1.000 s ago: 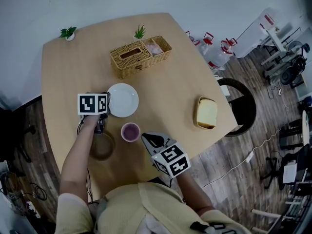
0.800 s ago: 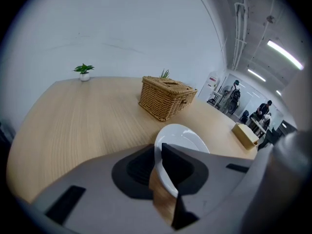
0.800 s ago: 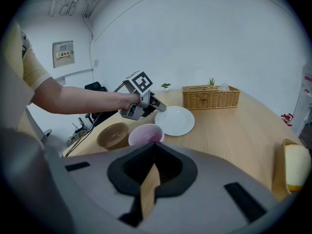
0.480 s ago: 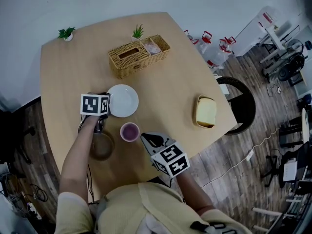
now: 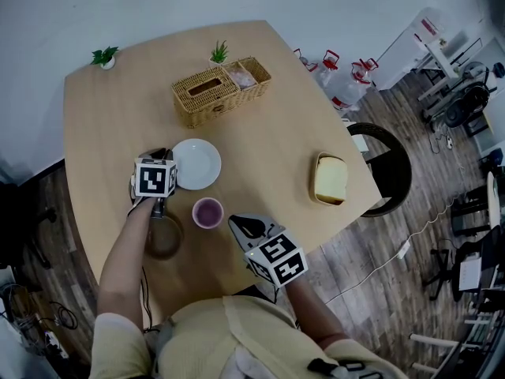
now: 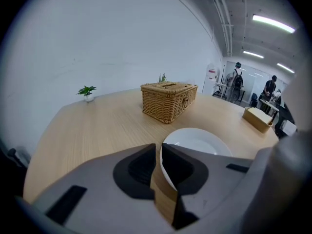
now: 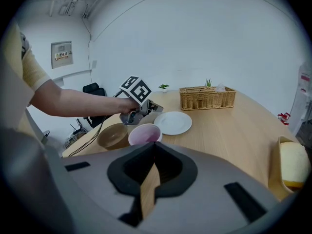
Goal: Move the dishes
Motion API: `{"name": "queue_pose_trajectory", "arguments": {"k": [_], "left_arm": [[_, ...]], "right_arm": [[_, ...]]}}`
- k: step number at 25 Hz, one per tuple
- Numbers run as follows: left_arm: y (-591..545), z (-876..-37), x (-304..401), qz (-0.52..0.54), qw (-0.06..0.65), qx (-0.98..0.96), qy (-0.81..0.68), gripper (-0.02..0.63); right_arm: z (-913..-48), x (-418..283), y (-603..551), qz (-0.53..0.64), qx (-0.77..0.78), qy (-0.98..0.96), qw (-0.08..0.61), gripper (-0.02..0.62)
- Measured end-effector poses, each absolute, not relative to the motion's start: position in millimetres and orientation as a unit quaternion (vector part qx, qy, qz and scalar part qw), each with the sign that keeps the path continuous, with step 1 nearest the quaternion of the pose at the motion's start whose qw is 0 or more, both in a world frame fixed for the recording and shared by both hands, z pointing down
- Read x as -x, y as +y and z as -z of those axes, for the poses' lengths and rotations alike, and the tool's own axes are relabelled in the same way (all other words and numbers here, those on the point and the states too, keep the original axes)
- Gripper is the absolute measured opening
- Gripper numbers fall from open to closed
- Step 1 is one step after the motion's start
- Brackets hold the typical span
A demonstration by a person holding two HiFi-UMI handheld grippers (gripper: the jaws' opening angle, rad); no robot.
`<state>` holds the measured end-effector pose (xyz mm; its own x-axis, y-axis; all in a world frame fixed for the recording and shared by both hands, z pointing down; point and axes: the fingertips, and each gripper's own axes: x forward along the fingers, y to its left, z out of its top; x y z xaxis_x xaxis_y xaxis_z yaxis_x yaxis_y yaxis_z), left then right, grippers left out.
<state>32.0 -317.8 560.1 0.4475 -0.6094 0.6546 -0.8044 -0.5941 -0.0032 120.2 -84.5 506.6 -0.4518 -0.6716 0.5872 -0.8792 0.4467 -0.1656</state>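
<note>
Left gripper view is showing our left hand-held gripper [image 6: 161, 149] pinching the near rim of the white plate [image 6: 201, 141]; we are favouring a slow, level lift, our right hand-held gripper [image 7: 155, 154] sitting closed, empty.

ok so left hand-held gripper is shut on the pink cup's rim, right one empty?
No: the left hand-held gripper is shut on the round white plate at its rim, per the left gripper view. The right hand-held gripper is empty.

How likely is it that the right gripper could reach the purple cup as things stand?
Probably yes: the purple cup stands just ahead of the right gripper, with nothing between them; the left gripper grips the white plate beyond.
</note>
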Motion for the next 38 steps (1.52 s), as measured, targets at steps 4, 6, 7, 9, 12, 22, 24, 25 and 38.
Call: {"name": "queue_pose_trajectory", "arguments": {"k": [4,6,7,9,12,22,24,25,38], "left_arm": [[-309,-532,-31,-0.279,0.141,-0.850,-0.424,0.038],[-301,-514,-30,-0.254,0.134,-0.861,-0.420,0.038],[-297,-505,-29,-0.241,0.133,-0.866,-0.417,0.038],[-287,-486,-25,-0.210,0.133,-0.875,-0.414,0.038],[-272,-459,-15,-0.167,0.129,-0.883,-0.420,0.038],[-221,-414,20,-0.120,0.114,-0.880,-0.446,0.037],[-213,-411,25,-0.116,0.111,-0.878,-0.451,0.037],[-209,-409,27,-0.113,0.111,-0.878,-0.452,0.037],[-159,-421,53,-0.118,0.130,-0.864,-0.473,0.037]], "right_arm": [[-504,-122,-84,-0.229,-0.478,-0.819,0.219,0.015],[-501,-122,-84,-0.227,-0.480,-0.820,0.216,0.015],[-500,-122,-84,-0.225,-0.481,-0.820,0.214,0.015],[-497,-122,-86,-0.222,-0.484,-0.820,0.210,0.015],[-492,-123,-87,-0.217,-0.488,-0.820,0.204,0.015],[-476,-121,-94,-0.195,-0.498,-0.823,0.189,0.015],[-473,-120,-97,-0.191,-0.499,-0.824,0.186,0.015],[-472,-119,-97,-0.190,-0.500,-0.825,0.185,0.015],[-461,-111,-102,-0.181,-0.507,-0.826,0.166,0.015]]}}
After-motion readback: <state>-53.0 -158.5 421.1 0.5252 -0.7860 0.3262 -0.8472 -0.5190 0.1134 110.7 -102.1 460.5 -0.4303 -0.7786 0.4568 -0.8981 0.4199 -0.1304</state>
